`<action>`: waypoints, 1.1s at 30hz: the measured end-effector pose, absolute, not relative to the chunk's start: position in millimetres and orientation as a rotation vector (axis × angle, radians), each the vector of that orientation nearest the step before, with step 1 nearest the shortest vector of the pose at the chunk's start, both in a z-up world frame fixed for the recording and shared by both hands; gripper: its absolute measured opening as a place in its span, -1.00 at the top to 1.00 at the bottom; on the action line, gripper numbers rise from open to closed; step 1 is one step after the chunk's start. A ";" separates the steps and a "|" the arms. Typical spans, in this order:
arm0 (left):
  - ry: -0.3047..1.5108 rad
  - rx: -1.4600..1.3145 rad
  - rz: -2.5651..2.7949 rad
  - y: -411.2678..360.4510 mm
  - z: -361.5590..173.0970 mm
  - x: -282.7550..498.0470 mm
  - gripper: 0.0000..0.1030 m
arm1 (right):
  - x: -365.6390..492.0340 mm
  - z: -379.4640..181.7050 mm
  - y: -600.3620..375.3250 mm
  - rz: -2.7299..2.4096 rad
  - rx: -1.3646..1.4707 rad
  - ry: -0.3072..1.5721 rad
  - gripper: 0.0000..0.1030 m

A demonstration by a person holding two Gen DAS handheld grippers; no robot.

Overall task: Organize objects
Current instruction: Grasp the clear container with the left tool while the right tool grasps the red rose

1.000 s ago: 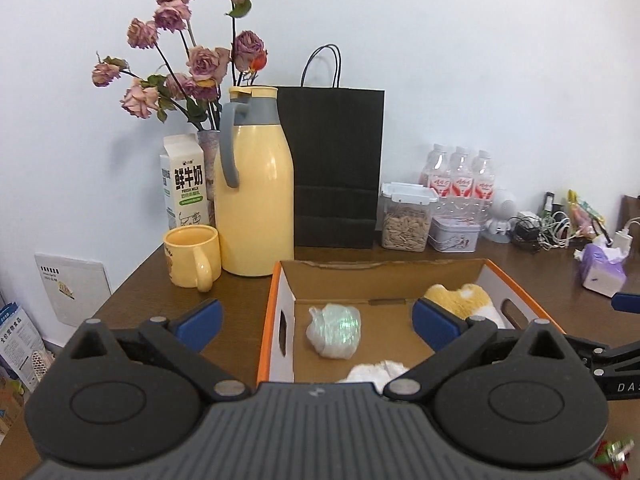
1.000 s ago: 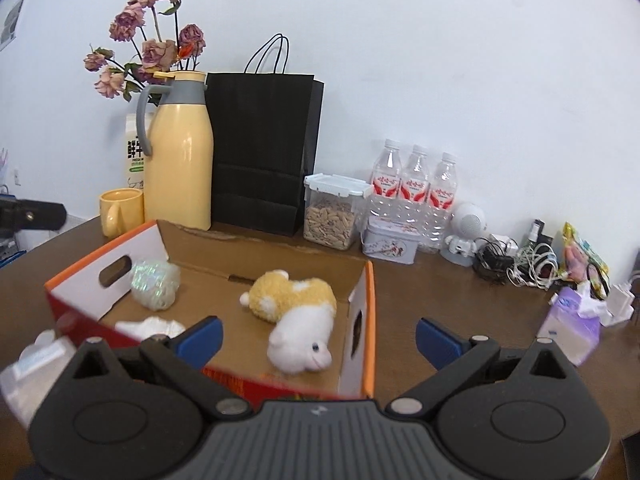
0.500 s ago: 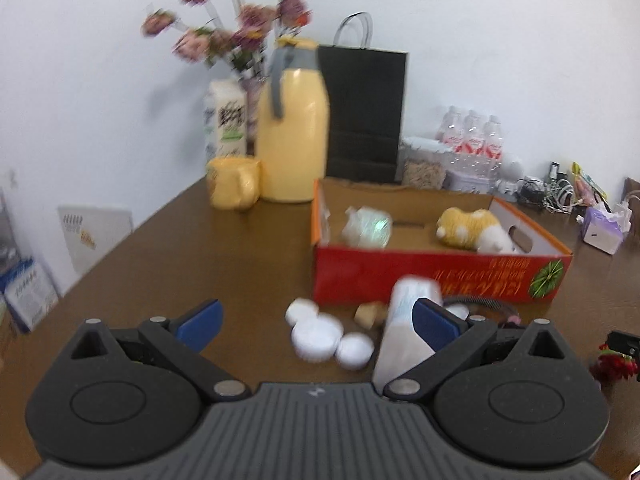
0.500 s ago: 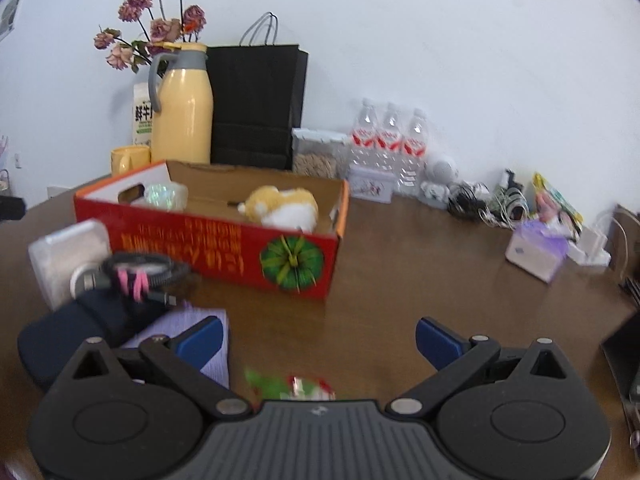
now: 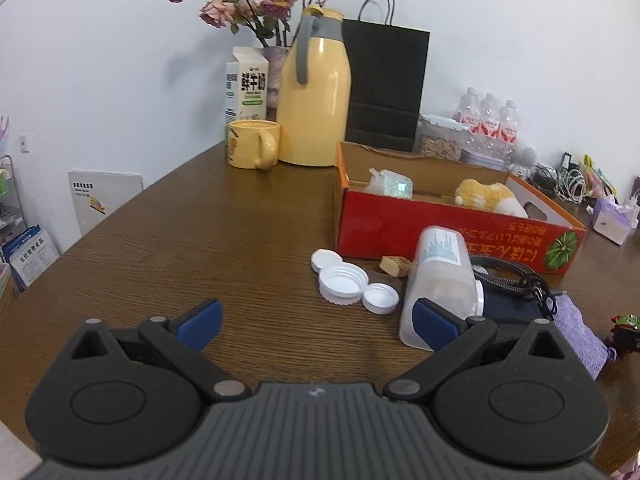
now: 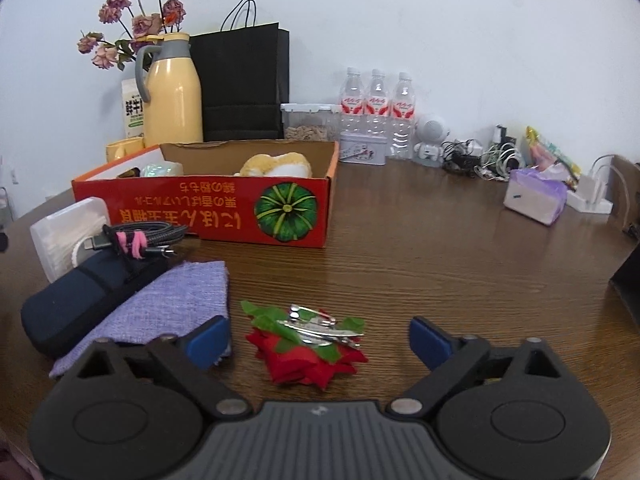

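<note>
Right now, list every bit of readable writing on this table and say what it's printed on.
"鲜牛奶": large characters on the milk carton; its smaller print is too small to read.
Red cardboard box: yellow script printed upside down beside a green pumpkin picture, not legible enough to quote.
Water bottles: red labels, too blurred.
White board leaning on the wall: small print, unreadable.
Clear plastic container: blue skyline print, no readable words.

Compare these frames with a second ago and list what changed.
Both grippers pulled back from over the box and sank toward the table. The right gripper now frames the red flower clip, jaws closing, nothing gripped. The left gripper is open and empty. Box contents and the other things stayed put.
</note>
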State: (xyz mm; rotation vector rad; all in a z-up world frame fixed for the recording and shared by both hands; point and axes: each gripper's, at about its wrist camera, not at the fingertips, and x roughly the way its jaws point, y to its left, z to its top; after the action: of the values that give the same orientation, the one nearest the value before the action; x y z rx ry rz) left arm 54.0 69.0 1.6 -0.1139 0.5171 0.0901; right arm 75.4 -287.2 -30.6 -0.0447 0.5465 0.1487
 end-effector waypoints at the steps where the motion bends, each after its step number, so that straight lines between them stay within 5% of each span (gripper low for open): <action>1: 0.519 -0.110 0.089 66.7 0.9 55.1 -1.00 | 76.5 -31.3 -286.8 0.159 -0.040 0.554 -0.21; 2: 0.520 -0.108 0.083 65.7 0.2 55.5 -1.00 | 77.6 -32.0 -286.9 0.172 -0.033 0.562 -0.02; 5: 0.520 -0.105 0.065 62.0 -0.3 55.6 -1.00 | 76.8 -31.5 -286.8 0.196 -0.024 0.553 0.10; 22: 0.481 -0.042 -0.022 9.6 -0.2 86.4 -0.99 | 73.7 -20.6 -277.8 0.210 -0.021 0.487 0.12; 27: 0.498 -0.056 -0.034 2.4 -1.6 100.3 -0.46 | 74.6 -20.0 -273.6 0.227 -0.022 0.484 0.12; 33: 0.529 -0.112 -0.037 5.9 -5.5 111.0 -0.15 | 76.8 -20.4 -270.0 0.246 -0.020 0.484 0.12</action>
State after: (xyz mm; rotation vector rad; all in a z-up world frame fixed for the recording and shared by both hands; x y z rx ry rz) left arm 111.0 5.9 -5.5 -0.1118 0.5291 -0.0372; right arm 76.8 -270.0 -20.4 -0.0200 0.4840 0.2456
